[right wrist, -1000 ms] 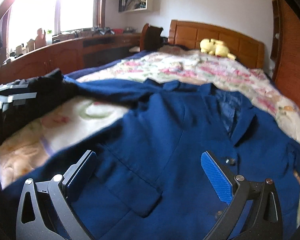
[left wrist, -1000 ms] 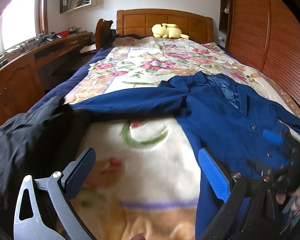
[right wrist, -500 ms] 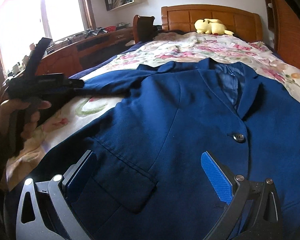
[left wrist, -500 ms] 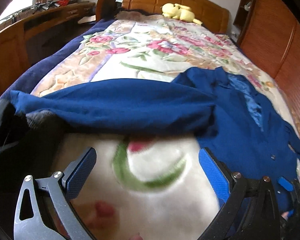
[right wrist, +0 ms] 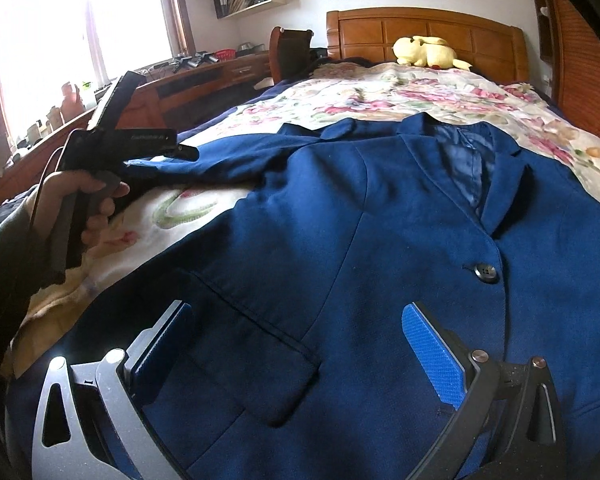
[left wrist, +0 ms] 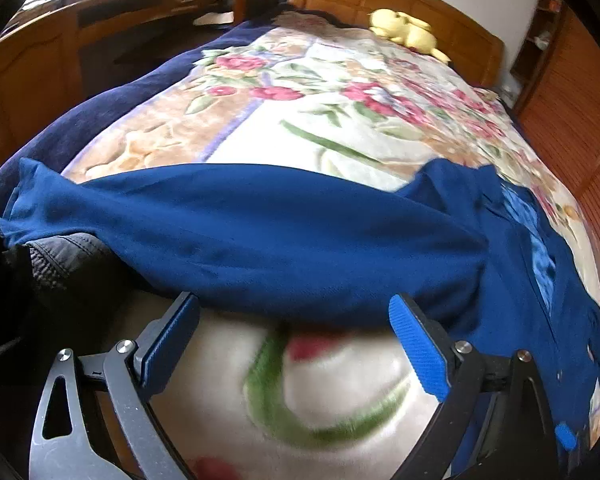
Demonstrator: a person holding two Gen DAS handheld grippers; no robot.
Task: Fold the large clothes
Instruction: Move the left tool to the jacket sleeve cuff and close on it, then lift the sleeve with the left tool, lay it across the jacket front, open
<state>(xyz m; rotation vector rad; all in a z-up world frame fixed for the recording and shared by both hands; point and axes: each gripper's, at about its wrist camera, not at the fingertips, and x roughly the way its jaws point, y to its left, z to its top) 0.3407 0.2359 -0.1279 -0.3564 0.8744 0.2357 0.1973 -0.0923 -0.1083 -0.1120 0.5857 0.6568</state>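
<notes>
Jaws apart over blue jacket

The jacket is deep blue with a shinier, lighter blue lining and a dark button. The blanket is cream with red and pink flowers, green stems, tan bands and a navy border. The soft toy is pale yellow. The headboard is orange-brown wood.

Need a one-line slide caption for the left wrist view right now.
Left gripper, jaws open and just closing slightly, nears the outstretched sleeve of the blue jacket on the floral blanket.
</notes>
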